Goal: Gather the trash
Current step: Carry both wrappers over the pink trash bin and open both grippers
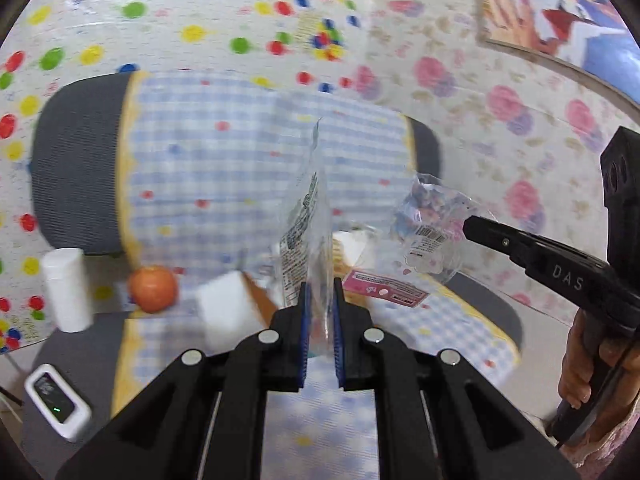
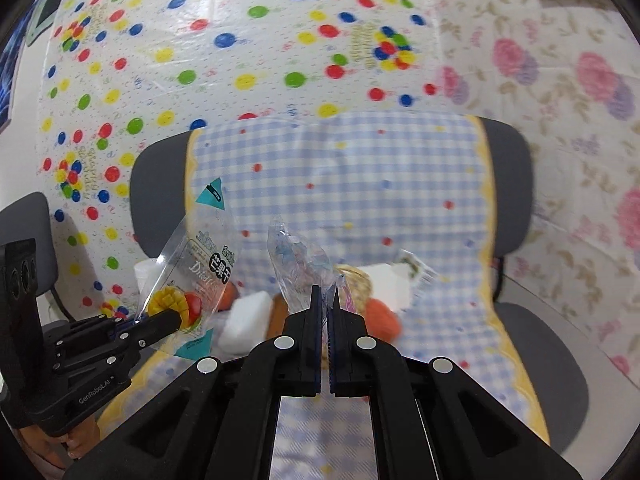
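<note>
Mango bag (image 2: 192,280) was pinched in my left fingers (image 1: 320,304); my right fingers (image 2: 326,304) pinched crumpled wrapper (image 2: 298,264) above chair (image 2: 516,184).

Home: cloth-draped chair (image 2: 340,184), patterned wall coverings (image 2: 240,40)

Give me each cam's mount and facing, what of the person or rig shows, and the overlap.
Left wrist: sits on the left gripper, faces the chair, shut on a dried mango bag; the right gripper and holding hand show at right.
Right wrist: sits on the right gripper, faces the same chair, shut on a clear wrapper; the left gripper shows at left.
Shared: chair, gingham cloth, both bags, white blocks.
</note>
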